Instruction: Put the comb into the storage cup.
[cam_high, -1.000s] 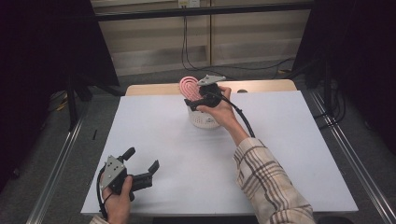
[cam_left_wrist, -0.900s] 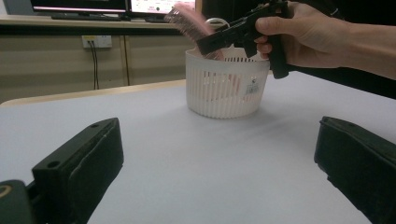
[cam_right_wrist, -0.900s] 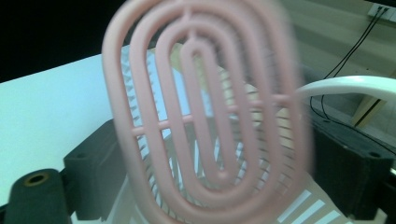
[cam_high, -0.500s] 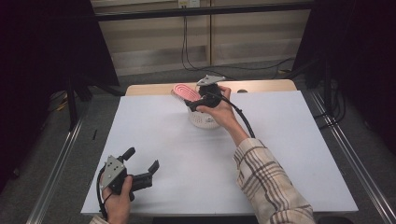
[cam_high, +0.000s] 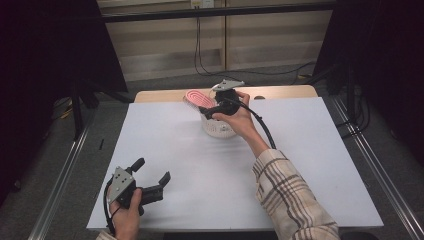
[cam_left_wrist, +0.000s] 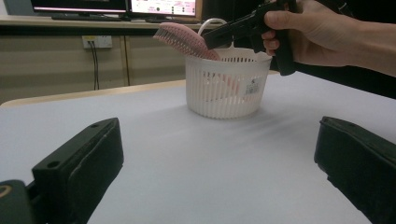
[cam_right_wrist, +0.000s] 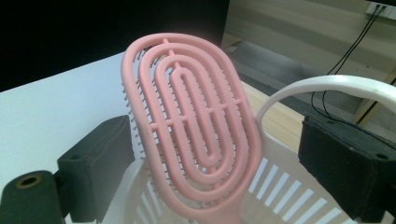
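A pink oval hairbrush (cam_high: 196, 97) stands handle-down in a small white slotted basket (cam_high: 220, 129) at the back middle of the table. Its head leans out over the basket's left rim. My right gripper (cam_high: 209, 109) hovers over the basket, open. In the right gripper view the brush (cam_right_wrist: 191, 121) rises between the two wide-apart jaws, and neither pad touches it. The basket's white handle (cam_right_wrist: 327, 84) arches in front of the right jaw. My left gripper (cam_high: 152, 169) rests near the front left edge, open and holding nothing, pointed at the basket (cam_left_wrist: 224, 93).
A white sheet (cam_high: 300, 150) covers the table, with a strip of wooden tabletop (cam_high: 285, 92) showing behind it. Metal rails (cam_high: 65, 185) run along both sides. Cables hang on the wall panel (cam_high: 200, 45) behind. Dark curtains flank the scene.
The brush head has tipped lower and further left over the basket's rim. Both hands have stayed where they were.
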